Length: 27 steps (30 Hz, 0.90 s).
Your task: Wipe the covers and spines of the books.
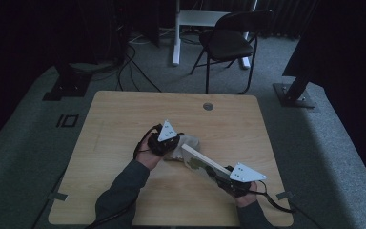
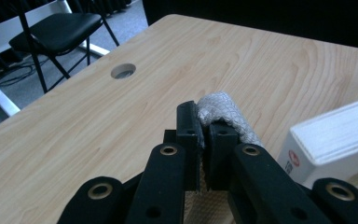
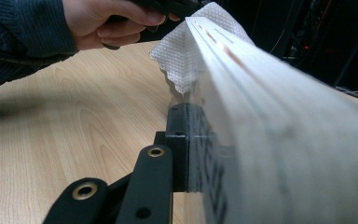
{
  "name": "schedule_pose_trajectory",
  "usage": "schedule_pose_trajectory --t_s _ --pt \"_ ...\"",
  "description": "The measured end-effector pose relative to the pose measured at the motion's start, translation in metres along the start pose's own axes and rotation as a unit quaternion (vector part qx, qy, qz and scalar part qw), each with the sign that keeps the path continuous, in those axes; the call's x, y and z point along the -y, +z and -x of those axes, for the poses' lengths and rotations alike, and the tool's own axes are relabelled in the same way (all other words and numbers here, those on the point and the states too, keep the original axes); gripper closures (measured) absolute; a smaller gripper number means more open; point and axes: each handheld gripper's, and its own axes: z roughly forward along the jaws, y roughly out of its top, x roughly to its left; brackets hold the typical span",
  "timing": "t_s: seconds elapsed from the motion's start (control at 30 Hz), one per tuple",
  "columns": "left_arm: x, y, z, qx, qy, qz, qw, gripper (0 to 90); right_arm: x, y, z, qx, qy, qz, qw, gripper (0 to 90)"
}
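the paper towel (image 2: 223, 112) is white-grey with a fine quilted diamond pattern, and the board (image 1: 201, 162) is pale wood with a white edge, dark blotches on its face and a small red mark at one corner. the table (image 1: 124, 124) is light wood with wavy grain, both grippers' jaws are black with brass-coloured rivets, and the chair (image 1: 228, 40) is black.

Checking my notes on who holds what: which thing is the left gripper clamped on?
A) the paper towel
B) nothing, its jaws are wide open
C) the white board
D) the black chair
A: in the left gripper view, the left gripper has its jaws closed on a fold of the textured paper towel, while the white board lies beside it and is gripped by the right gripper in the high view.
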Motion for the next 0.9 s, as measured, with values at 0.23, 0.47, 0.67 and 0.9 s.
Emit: schedule_pose_trajectory --t_s 0.23,0.47,0.67,0.9 --pt "-0.010 -0.005 0.002 0.005 0.010 0.005 0.9999 86.7 -0.004 -0.003 -0.004 0.015 -0.024 -0.006 0.9996 78.2" --pt "-0.023 -0.013 0.004 0.014 0.022 0.014 0.9996 86.6 -0.007 -0.007 -0.003 0.041 -0.039 -0.007 0.9984 78.2" --pt "-0.031 -0.019 0.003 0.015 0.027 0.022 0.9993 86.5 -0.011 -0.008 -0.004 0.053 -0.067 -0.014 0.9962 78.2" --pt "-0.043 -0.022 0.002 0.023 0.032 0.027 0.9989 86.6 -0.020 -0.006 -0.007 0.072 -0.099 -0.016 0.9923 78.2"
